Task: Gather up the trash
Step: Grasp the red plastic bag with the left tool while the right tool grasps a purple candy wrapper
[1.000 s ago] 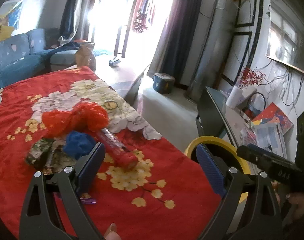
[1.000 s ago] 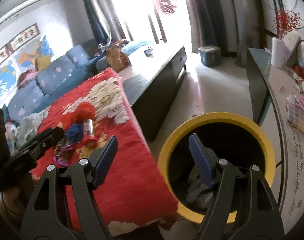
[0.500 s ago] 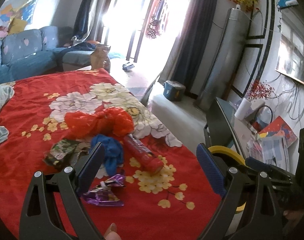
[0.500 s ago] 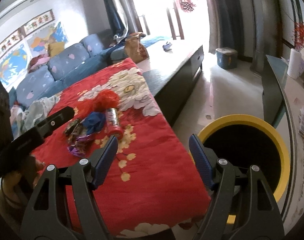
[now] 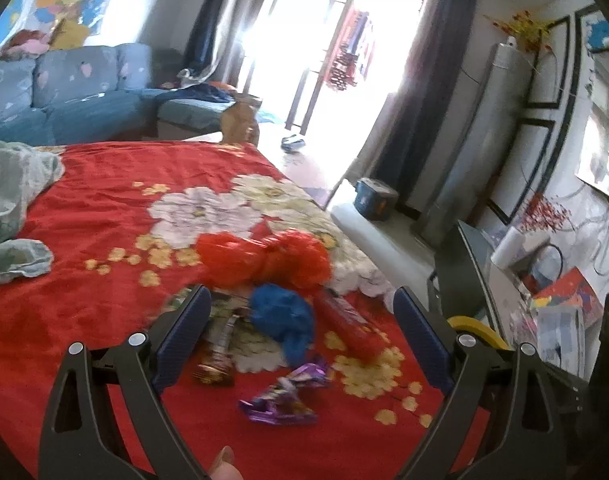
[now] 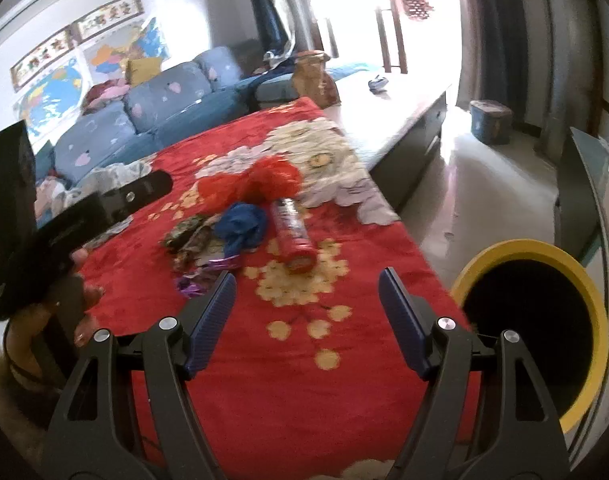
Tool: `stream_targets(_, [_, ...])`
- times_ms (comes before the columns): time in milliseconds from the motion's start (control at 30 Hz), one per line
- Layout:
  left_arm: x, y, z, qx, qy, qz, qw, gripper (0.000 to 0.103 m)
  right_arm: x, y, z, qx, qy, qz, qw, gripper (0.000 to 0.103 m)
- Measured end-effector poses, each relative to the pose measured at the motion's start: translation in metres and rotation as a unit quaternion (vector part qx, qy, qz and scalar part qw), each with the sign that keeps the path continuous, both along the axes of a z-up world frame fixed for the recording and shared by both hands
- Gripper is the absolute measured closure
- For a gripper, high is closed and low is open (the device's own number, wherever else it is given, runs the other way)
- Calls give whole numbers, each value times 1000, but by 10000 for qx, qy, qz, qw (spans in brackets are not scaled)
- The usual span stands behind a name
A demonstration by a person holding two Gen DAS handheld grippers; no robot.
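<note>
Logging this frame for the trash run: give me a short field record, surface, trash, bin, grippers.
surface: red floral cloth
trash: red plastic bag, blue bag, red tube, purple wrapper, dark wrappers
bin: yellow-rimmed bin, off the cloth's right edge
left gripper: open, empty
right gripper: open, empty

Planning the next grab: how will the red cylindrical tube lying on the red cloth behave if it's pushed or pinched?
The red cylindrical tube lies on its side, so a sideways nudge probably rolls it. It looks rigid and glossy, perhaps slippery. The soft red floral cloth may damp rolling.
</note>
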State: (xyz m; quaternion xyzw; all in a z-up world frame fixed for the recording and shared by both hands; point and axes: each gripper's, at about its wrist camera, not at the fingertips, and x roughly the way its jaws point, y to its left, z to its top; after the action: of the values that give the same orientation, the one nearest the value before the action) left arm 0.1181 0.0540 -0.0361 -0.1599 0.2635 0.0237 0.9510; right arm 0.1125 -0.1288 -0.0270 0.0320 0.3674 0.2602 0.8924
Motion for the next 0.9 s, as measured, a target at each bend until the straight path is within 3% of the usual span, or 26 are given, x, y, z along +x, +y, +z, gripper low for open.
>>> stream_targets(500, [13,65,-2,-83,134,555,9983,13,5,63,-18,54,275,362,9990,38])
stream_targets(900, [62,81,-25,-96,685,372,9969,15,23,95,-41,63,615,367,9974,38])
